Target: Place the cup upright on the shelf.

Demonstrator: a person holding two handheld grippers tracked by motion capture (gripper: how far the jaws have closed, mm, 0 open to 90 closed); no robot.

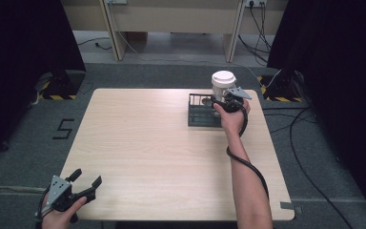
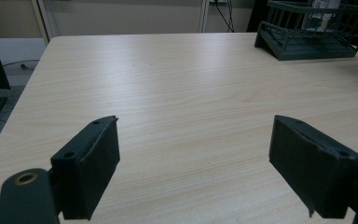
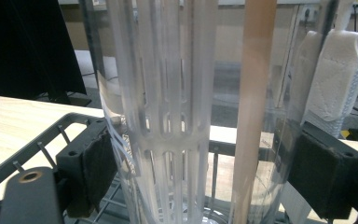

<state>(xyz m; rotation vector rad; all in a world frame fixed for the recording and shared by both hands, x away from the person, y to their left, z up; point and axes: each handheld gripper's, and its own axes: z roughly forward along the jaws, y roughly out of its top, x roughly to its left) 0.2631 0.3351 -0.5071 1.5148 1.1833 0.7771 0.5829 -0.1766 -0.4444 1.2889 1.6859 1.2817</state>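
While the clear container [image 1: 224, 83] stands upright in the dark wire rack [image 1: 201, 117] at the upper right of the table [image 1: 147, 143], the right gripper [image 1: 221, 100] reaches it from the near side, level with its lower body and below its white lid. In the right gripper view the container [image 3: 177, 116] rises straight up between the two black jaws, its long axis vertical and crossing the gripper's line of reach at a right angle. One pad sits at its wall on the left of the frame and the other at its wall on the right. Whether those pads press the wall or merely lie against it, I cannot tell (the clear plastic blurs the contact line). The rack's wire rim [image 3: 42, 140] runs just beneath the left jaw, so any lift would, in my judgement, have to go straight up along the container's axis to clear the wires.

The left gripper [image 1: 86, 180] rests at the lower left of the high view, well apart from the rack, its jaws spread wide with nothing between them. In its own view the rack [image 2: 307, 44] sits far off at upper right. The right hand is plainly the nearer one.
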